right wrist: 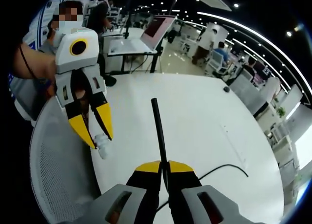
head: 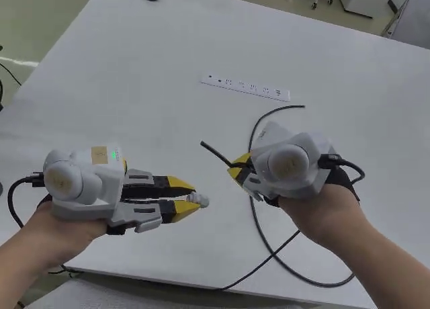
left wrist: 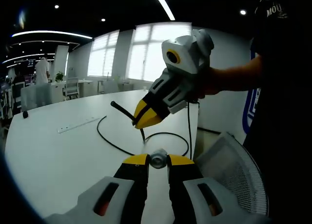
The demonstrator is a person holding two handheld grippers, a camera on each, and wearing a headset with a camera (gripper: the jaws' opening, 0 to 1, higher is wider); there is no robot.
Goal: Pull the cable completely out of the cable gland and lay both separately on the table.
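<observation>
The pulling step is judged done. The cable gland (head: 200, 201) and the cable (head: 213, 152) are seen apart, with open air between them and nothing threaded through the gland. The laying-down is judged left to do, since both pieces are held above the bench (head: 134, 74).

The gland is clamped between the yellow jaw tips of the left gripper (head: 188, 197), at about 8 o'clock in the head view. In the left gripper view it sits at the very tips (left wrist: 157, 159), a small, rounded, pale grey piece with a dull sheen. Whether it is plastic or metal cannot be told.

The jaws of the right gripper (head: 235, 169) are closed on the cable near its free end. A short, straight black stub is left pointing toward 10 o'clock in the head view and toward 12 o'clock in the right gripper view (right wrist: 157, 131). The sheath is seen as smooth, matte and round, stiff enough over that short length to stand out unsupported. The rest of the cable is thin and limp, and it trails in loose curves over the bench toward 12 o'clock and 5 o'clock of the right gripper.

The bench top is plain, pale and matte. A flat white power strip (head: 245, 86) lies at 12 o'clock, well apart from both grippers.
</observation>
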